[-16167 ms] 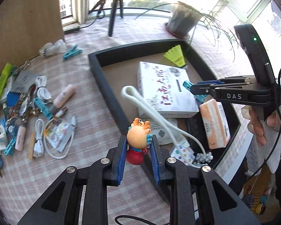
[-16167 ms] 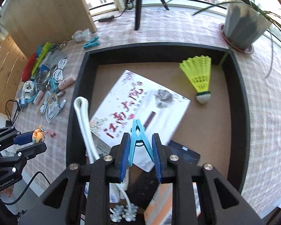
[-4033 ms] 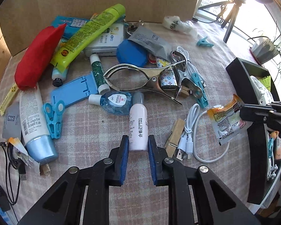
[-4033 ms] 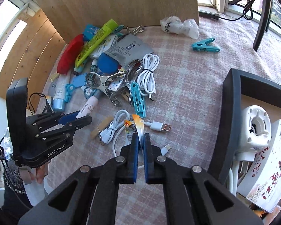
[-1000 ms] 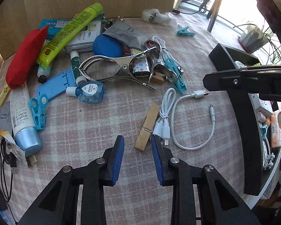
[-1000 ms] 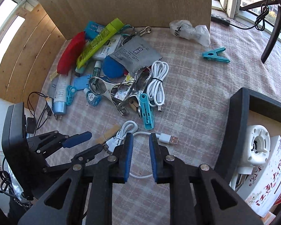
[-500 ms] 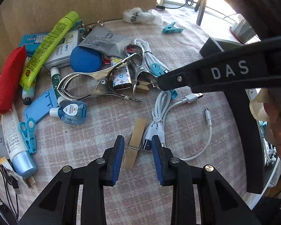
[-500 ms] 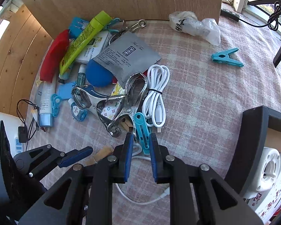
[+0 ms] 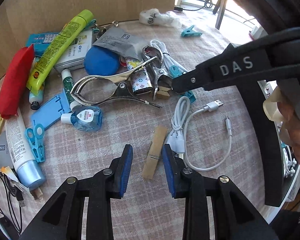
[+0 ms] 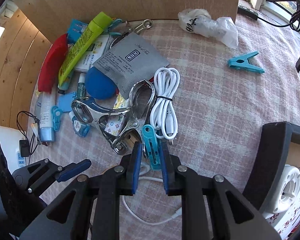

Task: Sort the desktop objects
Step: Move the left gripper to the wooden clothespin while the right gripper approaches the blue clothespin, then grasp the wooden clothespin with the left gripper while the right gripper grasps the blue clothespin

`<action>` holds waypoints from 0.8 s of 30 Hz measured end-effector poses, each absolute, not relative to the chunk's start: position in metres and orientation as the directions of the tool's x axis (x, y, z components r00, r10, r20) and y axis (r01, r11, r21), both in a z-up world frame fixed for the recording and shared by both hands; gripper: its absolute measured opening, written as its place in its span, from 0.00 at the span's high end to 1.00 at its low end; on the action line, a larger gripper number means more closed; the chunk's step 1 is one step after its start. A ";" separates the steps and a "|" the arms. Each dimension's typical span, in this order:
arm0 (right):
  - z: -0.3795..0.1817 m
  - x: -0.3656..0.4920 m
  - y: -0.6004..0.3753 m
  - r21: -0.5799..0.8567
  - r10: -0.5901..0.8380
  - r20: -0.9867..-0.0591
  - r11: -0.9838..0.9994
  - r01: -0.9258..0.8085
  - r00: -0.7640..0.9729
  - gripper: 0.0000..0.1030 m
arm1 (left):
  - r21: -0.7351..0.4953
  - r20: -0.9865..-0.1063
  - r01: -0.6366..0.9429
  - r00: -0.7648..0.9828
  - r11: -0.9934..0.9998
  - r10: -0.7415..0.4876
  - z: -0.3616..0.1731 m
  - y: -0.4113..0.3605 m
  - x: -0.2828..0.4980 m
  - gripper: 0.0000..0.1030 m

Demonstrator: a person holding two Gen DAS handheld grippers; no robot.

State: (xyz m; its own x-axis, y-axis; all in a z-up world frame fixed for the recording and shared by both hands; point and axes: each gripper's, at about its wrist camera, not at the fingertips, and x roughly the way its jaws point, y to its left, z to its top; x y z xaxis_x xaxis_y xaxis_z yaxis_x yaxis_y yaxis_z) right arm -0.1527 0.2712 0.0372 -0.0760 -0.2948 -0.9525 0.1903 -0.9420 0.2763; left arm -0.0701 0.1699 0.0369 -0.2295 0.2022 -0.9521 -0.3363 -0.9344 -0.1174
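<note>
Left gripper: the left gripper (image 9: 147,167) points steeply down at the checked cloth (image 9: 200,46), its blue pads apart and nothing pressed between them; the gap looks set just wide enough to straddle a thin peg.
Wooden peg: the wooden clothespin (image 9: 155,152) lies flat between the two pads, slightly toward the right one, its long axis running from about 6 to 12 o'clock, so it already lines up with the jaws for a side pinch.
Right gripper: the right gripper (image 10: 149,167) also points down, with its pads parted and not yet pressing anything.
Teal peg: the teal clothespin (image 10: 151,147) sits between those pads, its ringed end at 12 o'clock. It touches the big metal clamp (image 10: 118,120) on its 9 o'clock side, which probably explains the narrow opening.
Cables: the loose white USB cable (image 9: 206,138) curls at 3 o'clock of the wooden peg and touches the left gripper's right pad; the bundled white cable (image 10: 166,102) lies at 12 o'clock of the teal peg.
Tray: the black tray (image 10: 270,160), at 3 o'clock in the right wrist view, already holds a white round device and a printed box, so it appears to be where sorted items go.
Clutter: tubes, a red pouch (image 9: 15,80) and a grey sachet (image 10: 128,64) remain piled near the wooden backboard at 10 to 12 o'clock.
Judgement: both hands seem poised for a pick, one peg each.
</note>
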 end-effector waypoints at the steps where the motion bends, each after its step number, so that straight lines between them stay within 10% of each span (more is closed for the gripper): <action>1: 0.036 -0.153 0.269 0.263 -0.282 -0.957 -0.945 0.196 -0.075 0.82 | -0.124 -0.953 -0.346 -0.218 -0.930 0.208 0.036 0.173 -0.070 0.72; 18: 0.032 -0.131 0.282 0.226 -0.252 -0.962 -0.950 0.214 -0.104 0.83 | -0.153 -0.954 -0.312 -0.201 -0.938 0.222 0.029 0.175 -0.072 0.64; 24: 0.033 -0.126 0.297 0.234 -0.257 -0.960 -0.953 0.192 -0.106 0.83 | -0.141 -0.959 -0.241 -0.209 -0.960 0.193 0.027 0.145 -0.068 0.82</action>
State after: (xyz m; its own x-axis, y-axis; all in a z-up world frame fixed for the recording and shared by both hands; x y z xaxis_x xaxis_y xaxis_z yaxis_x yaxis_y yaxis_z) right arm -0.1260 0.2974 0.0330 -0.1064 -0.2573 -0.9605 0.1922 -0.9530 0.2340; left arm -0.0684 0.1451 0.0274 -0.2087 0.1927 -0.9588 -0.2410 -0.9603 -0.1406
